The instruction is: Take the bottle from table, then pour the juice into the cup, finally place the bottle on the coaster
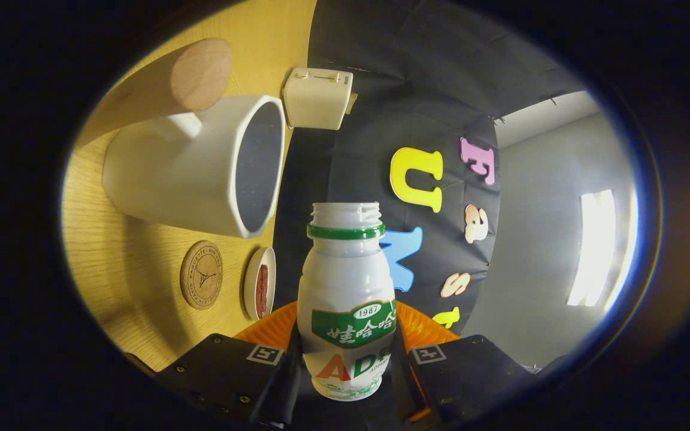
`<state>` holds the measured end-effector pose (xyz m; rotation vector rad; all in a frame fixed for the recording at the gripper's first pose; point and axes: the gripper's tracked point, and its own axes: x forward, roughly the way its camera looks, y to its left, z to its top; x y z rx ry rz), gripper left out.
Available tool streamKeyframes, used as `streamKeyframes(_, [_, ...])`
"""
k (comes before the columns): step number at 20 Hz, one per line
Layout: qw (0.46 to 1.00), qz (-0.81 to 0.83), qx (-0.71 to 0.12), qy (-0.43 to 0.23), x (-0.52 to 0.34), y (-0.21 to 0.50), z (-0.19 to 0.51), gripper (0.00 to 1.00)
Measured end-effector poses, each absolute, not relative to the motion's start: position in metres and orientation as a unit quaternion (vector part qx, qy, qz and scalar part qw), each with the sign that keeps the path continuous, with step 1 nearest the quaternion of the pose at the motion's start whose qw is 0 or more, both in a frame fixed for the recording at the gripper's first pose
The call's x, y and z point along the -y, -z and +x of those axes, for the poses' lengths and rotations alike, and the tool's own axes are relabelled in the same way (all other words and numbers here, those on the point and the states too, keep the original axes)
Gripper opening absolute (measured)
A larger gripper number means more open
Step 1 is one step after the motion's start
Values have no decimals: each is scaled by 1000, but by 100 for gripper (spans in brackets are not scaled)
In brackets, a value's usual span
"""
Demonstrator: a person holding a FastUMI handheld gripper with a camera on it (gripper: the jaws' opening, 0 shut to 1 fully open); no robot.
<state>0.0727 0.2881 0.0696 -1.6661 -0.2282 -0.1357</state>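
My gripper (345,362) is shut on the white juice bottle (347,299), with one finger pressing on each side of its lower body. The bottle has a green label and a green neck ring, and its mouth is uncapped. I am rolled onto my side, so the bottle lies roughly level with the wooden table (111,263). The white cup (195,167), with its handle and dark inside, stands on the table ahead of the fingers. The bottle's mouth is just short of the cup's rim and higher than it. The round cork coaster (201,274) lies on the table nearer to me than the cup.
A small white dish with something red in it (259,282) lies next to the coaster. A white box-shaped appliance (317,99) stands beyond the cup by the booth's wall. A round wooden block (198,75) sits behind the cup's handle.
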Motion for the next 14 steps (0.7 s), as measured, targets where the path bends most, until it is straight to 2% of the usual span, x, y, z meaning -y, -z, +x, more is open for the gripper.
streamKeyframes(14, [655,-745,107,66,-287,-70,76,63])
